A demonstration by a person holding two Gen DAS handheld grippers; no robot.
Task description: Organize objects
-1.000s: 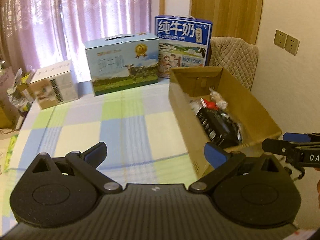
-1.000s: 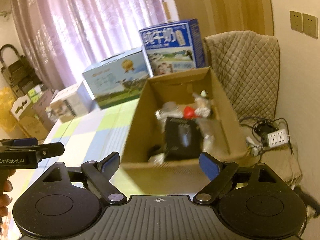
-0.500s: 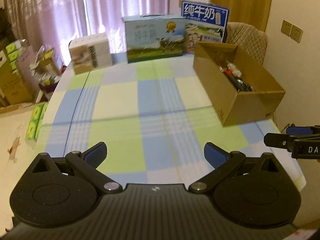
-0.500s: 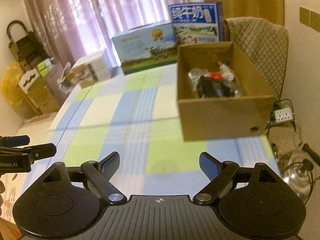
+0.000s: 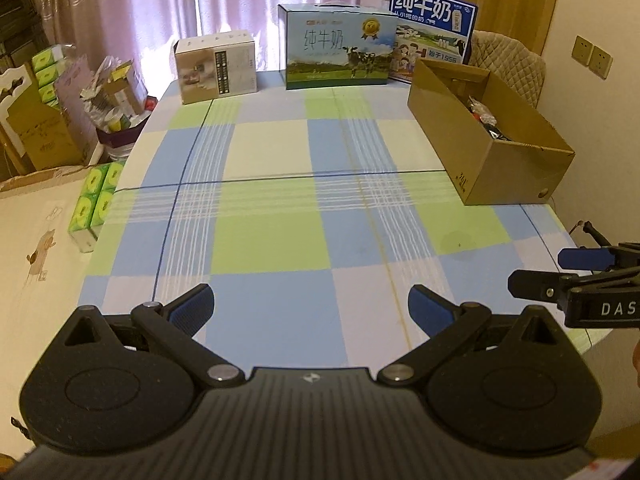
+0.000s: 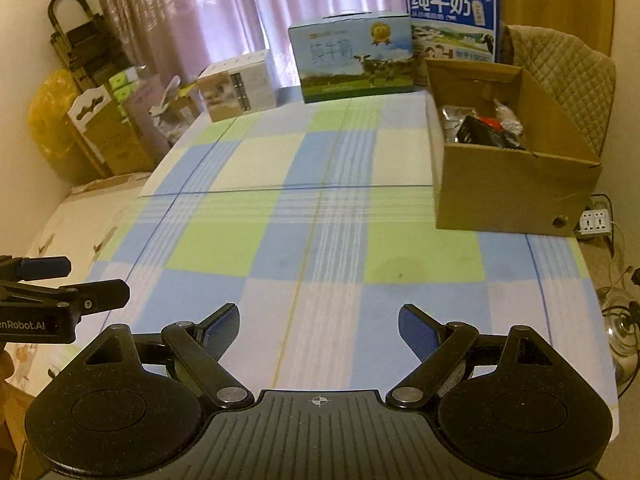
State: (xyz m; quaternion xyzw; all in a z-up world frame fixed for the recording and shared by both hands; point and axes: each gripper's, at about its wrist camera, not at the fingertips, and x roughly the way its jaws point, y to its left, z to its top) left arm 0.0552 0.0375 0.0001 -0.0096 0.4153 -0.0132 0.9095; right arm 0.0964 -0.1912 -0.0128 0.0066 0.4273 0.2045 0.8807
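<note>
An open brown cardboard box [image 5: 480,152] [image 6: 512,196] stands at the table's right side. Inside it lie a black item [image 6: 480,132], a red bit and several silvery packets. My left gripper [image 5: 310,308] hangs open over the near edge of the checked tablecloth [image 5: 280,200], with nothing between its blue pads. My right gripper [image 6: 318,326] is open too, empty, over the near edge of the same cloth [image 6: 320,220]. Each gripper shows at the side of the other's view: the right one [image 5: 560,268], the left one [image 6: 72,280]. Both are well back from the box.
Two blue milk cartons [image 5: 338,54] [image 5: 434,32] and a pale box [image 5: 216,66] line the table's far edge. A quilted chair [image 6: 568,80] stands behind the cardboard box. Cartons and green tissue packs [image 5: 96,200] crowd the floor at left; a power strip [image 6: 596,220] lies at right.
Both grippers have drawn far back from the cardboard box toward the table's near edge, staying open. The box now looks small and distant; most of the tablecloth has come into view.
</note>
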